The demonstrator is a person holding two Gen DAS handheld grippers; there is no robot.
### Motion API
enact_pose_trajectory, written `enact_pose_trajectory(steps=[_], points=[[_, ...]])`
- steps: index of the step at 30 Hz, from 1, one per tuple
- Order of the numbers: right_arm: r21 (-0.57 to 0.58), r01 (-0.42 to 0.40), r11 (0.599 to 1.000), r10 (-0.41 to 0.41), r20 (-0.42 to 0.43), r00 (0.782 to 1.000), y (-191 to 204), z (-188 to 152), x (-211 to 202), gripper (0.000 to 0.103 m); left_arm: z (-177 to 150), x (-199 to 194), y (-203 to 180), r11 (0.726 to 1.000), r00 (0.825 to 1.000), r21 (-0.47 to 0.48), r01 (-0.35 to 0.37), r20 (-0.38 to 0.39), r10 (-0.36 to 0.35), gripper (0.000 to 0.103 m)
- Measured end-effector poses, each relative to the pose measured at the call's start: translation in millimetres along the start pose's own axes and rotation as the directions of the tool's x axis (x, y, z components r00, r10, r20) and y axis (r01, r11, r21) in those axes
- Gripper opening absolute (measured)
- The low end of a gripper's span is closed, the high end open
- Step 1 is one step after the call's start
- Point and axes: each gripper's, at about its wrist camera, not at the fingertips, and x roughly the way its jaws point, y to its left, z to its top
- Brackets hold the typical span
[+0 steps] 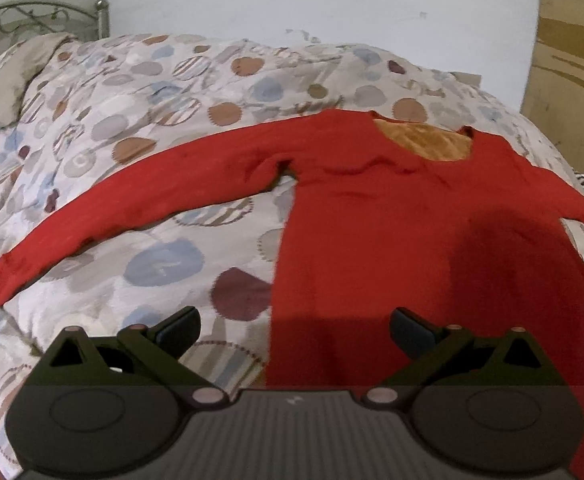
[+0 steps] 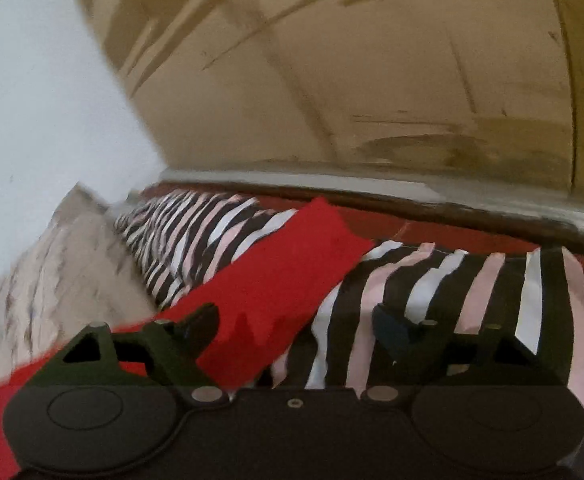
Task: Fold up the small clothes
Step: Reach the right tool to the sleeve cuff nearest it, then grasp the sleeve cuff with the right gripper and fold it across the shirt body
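**Right sleeve runs straight out ahead of the right claw; left claw hangs over the hem**

Red long-sleeved top (image 1: 392, 216) lies flat, front up, on the bed, on a quilt (image 1: 140, 128) with round patches. Neckline toward the wall side of the bed, hem toward the near edge. Both sleeves spread out sideways.

Left claw (image 1: 294, 330): jaws wide apart, nothing between them. It hovers over the near part of the top's body. The left side edge of the body runs just inside its left finger. Left sleeve (image 1: 104, 208) stretches well away toward the bed's left side, cuff close to the near-left edge of the quilt. No contact with cloth can be made out.

Right claw (image 2: 296, 328): jaws stand open, no cloth pinched; picture is motion-blurred. Right sleeve (image 2: 284, 268) lies on a black, white and pink striped cloth (image 2: 432, 300) at the bed's right side. The sleeve's long axis runs from under the claw's left finger diagonally up and away to the right, the cuff ending short of the bed's far edge. So the sleeve passes between the fingers near its base and veers right toward the cuff.

Judgement: the right claw is the nearer one to a sleeve. Taking the cuff would need a reach forward along that axis; a pinch where it stands now would catch mid-sleeve. Whether the fingertips already touch cloth cannot be told.
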Motion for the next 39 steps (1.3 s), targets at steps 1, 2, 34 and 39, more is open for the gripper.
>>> enact_pose_trajectory(steps=[1, 2, 34, 39], points=[[0.000, 0.001, 1.000, -0.001, 0.022, 1.000, 0, 2, 2, 0.082, 0, 0, 2, 1.000, 1.000, -0.010, -0.006, -0.001, 0.006, 0.103], [-0.023, 0.016, 1.000, -0.015, 0.038, 0.999, 4, 4, 4, 0.078, 1, 0, 4, 1.000, 1.000, -0.020, -0.012, -0.005, 0.012, 0.103], [-0.758, -0.589, 0.280, 0.796, -0.159, 0.584, 301, -83, -274, 0.004, 25, -91, 85, 0.970, 0.985, -0.237, -0.049, 0.152, 0.087, 0.103], [-0.844, -0.536, 0.006, 0.721, -0.367, 0.588, 313, -187, -295, 0.004, 17, -100, 103, 0.957, 0.980, -0.276, -0.084, 0.153, 0.131, 0.103]])
